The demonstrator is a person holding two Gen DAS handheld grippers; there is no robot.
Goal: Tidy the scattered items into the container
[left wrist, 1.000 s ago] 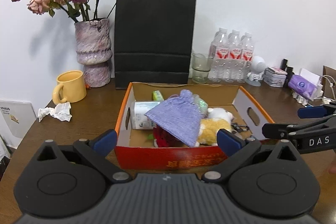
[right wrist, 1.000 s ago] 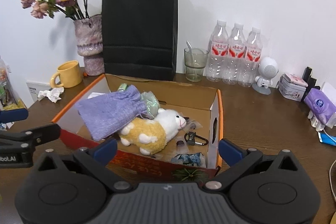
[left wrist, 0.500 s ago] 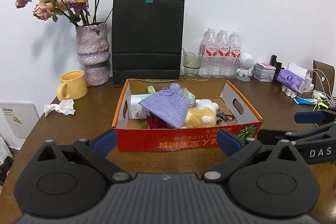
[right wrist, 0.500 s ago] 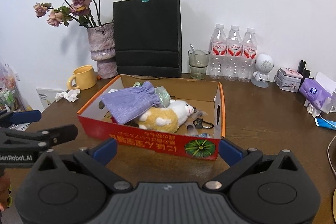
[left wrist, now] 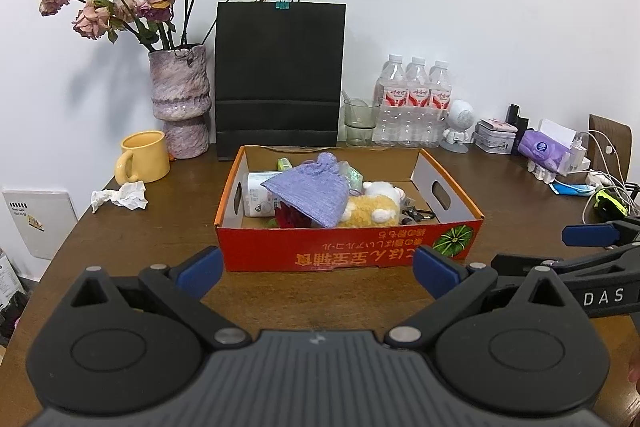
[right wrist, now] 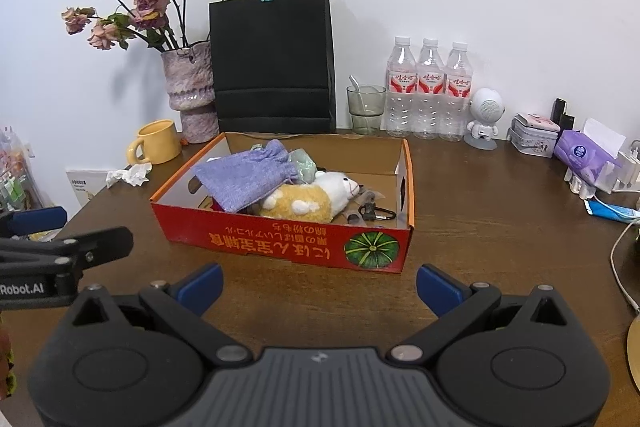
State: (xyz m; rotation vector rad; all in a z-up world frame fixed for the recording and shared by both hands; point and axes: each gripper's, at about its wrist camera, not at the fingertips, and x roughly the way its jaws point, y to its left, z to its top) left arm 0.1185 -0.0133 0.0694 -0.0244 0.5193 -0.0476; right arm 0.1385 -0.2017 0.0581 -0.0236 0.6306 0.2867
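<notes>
A shallow red cardboard box (left wrist: 348, 251) (right wrist: 280, 239) stands mid-table. Inside lie a purple drawstring pouch (left wrist: 314, 193) (right wrist: 244, 179), a yellow-and-white plush sheep (left wrist: 370, 209) (right wrist: 304, 201), a white carton (left wrist: 256, 193), something dark red (left wrist: 290, 218) under the pouch, and a black carabiner (right wrist: 374, 213). My left gripper (left wrist: 316, 269) hangs open in front of the box's near wall, holding nothing. My right gripper (right wrist: 318, 285) is open too, empty, short of the box's near right corner. Each gripper shows at the edge of the other's view.
A yellow mug (left wrist: 142, 163), crumpled tissue (left wrist: 120, 195), flower vase (left wrist: 180, 105), black paper bag (left wrist: 280, 79), glass (left wrist: 361, 121) and three water bottles (left wrist: 416, 103) line the back. A small white robot figure (right wrist: 485, 119), tins, purple tissue pack (right wrist: 586, 157) and cables sit right.
Both grippers have drawn back from the box toward the table's near edge, so the box looks smaller and farther. Both have stayed open and empty.
</notes>
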